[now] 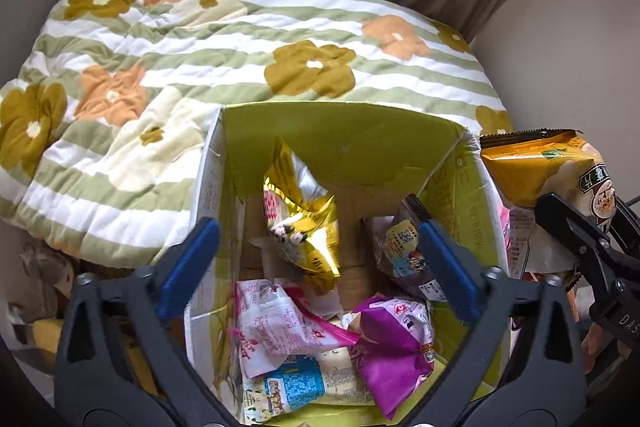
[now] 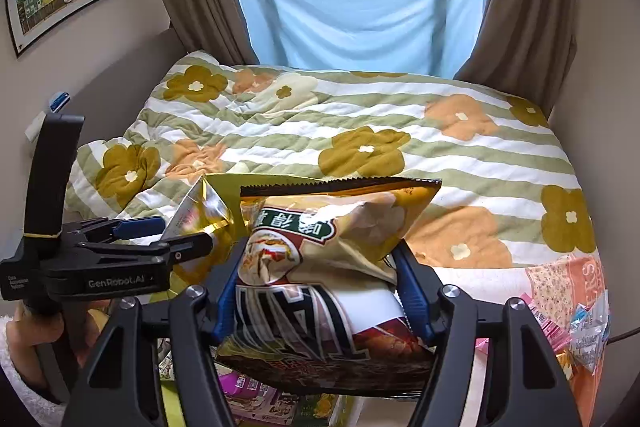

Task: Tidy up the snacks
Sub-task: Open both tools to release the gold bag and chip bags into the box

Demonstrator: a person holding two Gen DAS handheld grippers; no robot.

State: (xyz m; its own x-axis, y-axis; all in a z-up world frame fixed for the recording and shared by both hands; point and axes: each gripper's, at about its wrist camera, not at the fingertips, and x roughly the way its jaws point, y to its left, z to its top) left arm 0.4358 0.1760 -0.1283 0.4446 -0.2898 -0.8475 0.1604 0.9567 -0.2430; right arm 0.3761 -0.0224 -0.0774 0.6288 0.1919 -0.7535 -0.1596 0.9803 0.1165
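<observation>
A green-lined cardboard box [image 1: 360,131] sits on the bed and holds several snack packs: a gold pack [image 1: 304,223], a brown pack [image 1: 404,247], a pink-and-white pack [image 1: 280,327] and a purple pack [image 1: 396,347]. My left gripper [image 1: 320,251] is open and empty above the box. My right gripper [image 2: 320,279] is shut on a large yellow chip bag [image 2: 332,267], held just right of the box; the bag also shows in the left wrist view [image 1: 552,171]. The left gripper [image 2: 132,247] shows in the right wrist view beside the gold pack [image 2: 204,207].
A flowered green-striped quilt [image 2: 360,115] covers the bed behind the box. Loose snack packs [image 2: 576,331] lie on the bed at the right. Brown curtains [image 2: 528,7] and a blue cloth [image 2: 360,15] hang at the window beyond.
</observation>
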